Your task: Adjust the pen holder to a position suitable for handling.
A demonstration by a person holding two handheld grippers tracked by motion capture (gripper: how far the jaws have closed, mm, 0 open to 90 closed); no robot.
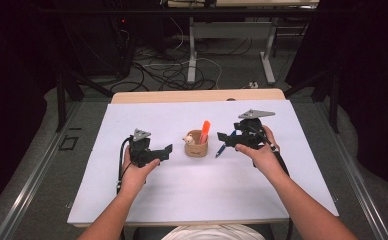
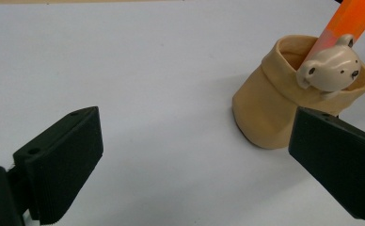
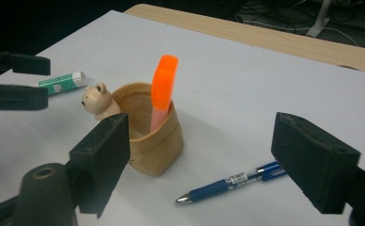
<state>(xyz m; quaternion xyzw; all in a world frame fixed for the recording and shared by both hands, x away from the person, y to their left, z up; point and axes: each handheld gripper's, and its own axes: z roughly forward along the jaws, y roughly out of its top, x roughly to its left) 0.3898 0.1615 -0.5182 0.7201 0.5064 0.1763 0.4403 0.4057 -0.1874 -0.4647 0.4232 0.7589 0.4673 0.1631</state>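
My right gripper (image 3: 204, 165) jaws gape wide, nothing held; blue pen (image 3: 230, 181) lies loose on the worktop, lower centre. Left gripper (image 2: 194, 160) jaws wide too, empty. Orange marker (image 3: 162, 87) already stands in the cup (image 3: 154, 146). I judge pen and green stick (image 3: 60, 81), upper left, are left.

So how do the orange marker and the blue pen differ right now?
The orange marker stands tilted inside the tan holder; the blue pen lies flat on the table beside it. The marker looks thick and flat-sided, the pen slim with a silver tip. Neither is held by a gripper.
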